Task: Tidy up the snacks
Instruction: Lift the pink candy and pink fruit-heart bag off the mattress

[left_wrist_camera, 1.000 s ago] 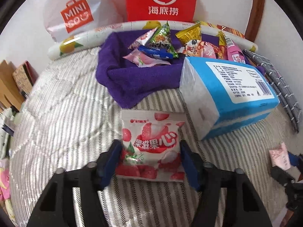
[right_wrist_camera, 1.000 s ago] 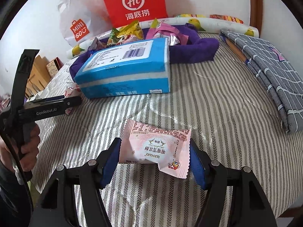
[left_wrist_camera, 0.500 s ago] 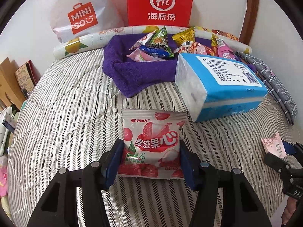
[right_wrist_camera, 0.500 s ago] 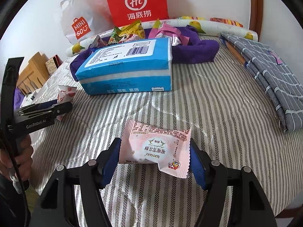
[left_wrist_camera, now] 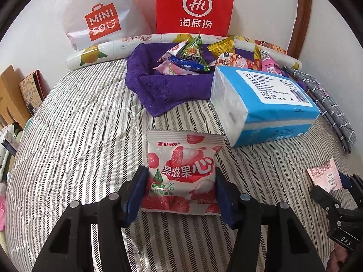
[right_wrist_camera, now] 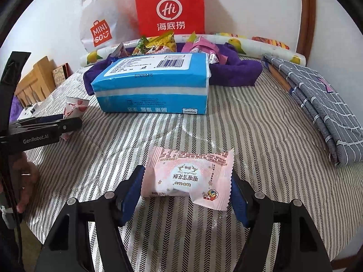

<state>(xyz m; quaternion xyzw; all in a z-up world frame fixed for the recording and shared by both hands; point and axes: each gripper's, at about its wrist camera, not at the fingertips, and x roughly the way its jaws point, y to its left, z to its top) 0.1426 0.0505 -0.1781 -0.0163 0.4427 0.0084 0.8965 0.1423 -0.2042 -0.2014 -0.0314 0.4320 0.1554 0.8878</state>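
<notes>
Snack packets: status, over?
Left hand-held gripper clamps lychee packet. Right hand-held gripper on pink packet, jaws just opening. Blue tissue pack sits before purple towel pile.

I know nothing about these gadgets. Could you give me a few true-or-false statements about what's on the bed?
1. A lychee snack packet sits between the left gripper's fingers. True.
2. The purple towel holds no snacks. False: several snack packets are piled on it.
3. The blue tissue pack lies on the striped bed cover. True.
4. The red bag stands in front of the tissue pack. False: it stands behind it, beyond the towel.
5. A pink packet sits between the right gripper's fingers. True; its jaws have just been opening.
</notes>
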